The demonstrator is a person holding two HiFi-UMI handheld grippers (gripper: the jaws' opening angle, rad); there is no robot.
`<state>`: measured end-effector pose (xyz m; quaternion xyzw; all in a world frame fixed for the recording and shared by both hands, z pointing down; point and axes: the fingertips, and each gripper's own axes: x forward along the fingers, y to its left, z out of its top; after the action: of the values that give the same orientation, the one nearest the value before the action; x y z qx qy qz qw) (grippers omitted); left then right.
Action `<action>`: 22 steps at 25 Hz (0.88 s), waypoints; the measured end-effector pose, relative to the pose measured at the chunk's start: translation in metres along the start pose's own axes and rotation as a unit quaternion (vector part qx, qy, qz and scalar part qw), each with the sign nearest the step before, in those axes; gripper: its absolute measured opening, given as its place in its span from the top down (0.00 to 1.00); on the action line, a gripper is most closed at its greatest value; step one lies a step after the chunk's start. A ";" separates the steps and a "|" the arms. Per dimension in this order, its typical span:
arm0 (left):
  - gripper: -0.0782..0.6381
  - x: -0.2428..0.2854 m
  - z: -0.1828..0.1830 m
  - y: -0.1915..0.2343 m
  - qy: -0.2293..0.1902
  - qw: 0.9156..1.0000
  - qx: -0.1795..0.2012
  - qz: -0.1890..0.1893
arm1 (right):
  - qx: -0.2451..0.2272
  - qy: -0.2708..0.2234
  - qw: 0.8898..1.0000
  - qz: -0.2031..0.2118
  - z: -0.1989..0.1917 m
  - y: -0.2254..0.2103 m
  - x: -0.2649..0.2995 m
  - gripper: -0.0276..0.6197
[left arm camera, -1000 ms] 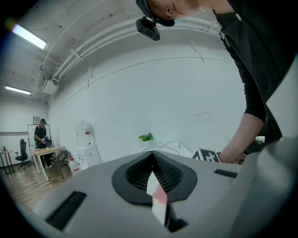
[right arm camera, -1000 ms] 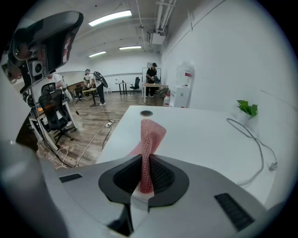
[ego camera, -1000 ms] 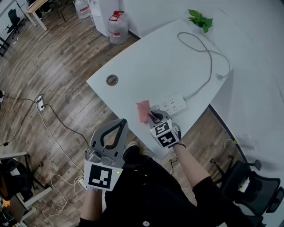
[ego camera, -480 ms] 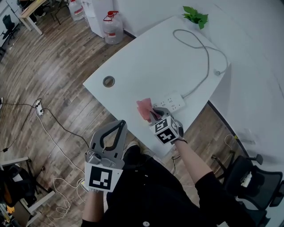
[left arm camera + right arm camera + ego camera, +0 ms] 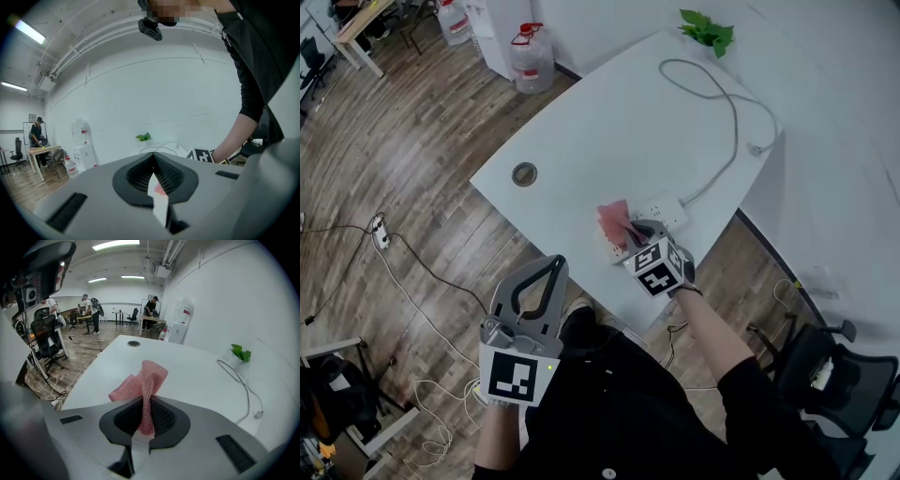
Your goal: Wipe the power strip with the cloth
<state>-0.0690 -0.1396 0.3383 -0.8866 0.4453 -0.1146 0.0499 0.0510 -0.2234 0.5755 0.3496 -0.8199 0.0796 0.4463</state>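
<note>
My right tongs (image 5: 630,234) were pinching the soft, floppy cloth (image 5: 614,221) by a bunched fold, which seemed the best grip, at one end of the strip (image 5: 664,210) near the desk (image 5: 609,122) edge, while my left tongs (image 5: 551,267) were pressed together, empty.

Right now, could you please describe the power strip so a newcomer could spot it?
On the white table, look at the near edge. The power strip lies there by the pink cloth: the only white bar, with a grey cable.
</note>
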 end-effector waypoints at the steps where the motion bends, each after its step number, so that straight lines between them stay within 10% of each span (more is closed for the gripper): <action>1: 0.87 0.001 0.001 0.000 -0.001 1.000 0.000 -0.001 | 0.005 0.001 1.000 -0.003 -0.001 -0.004 0.000 0.86; 22: 0.87 0.022 0.002 -0.019 -0.001 0.999 0.007 -0.033 | 0.048 0.038 0.993 -0.096 -0.050 -0.106 -0.014 0.86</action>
<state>-0.0408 -0.1460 0.3435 -0.9005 0.4150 -0.1185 0.0531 0.1578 -0.2725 0.5747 0.4448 -0.7602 0.0889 0.4651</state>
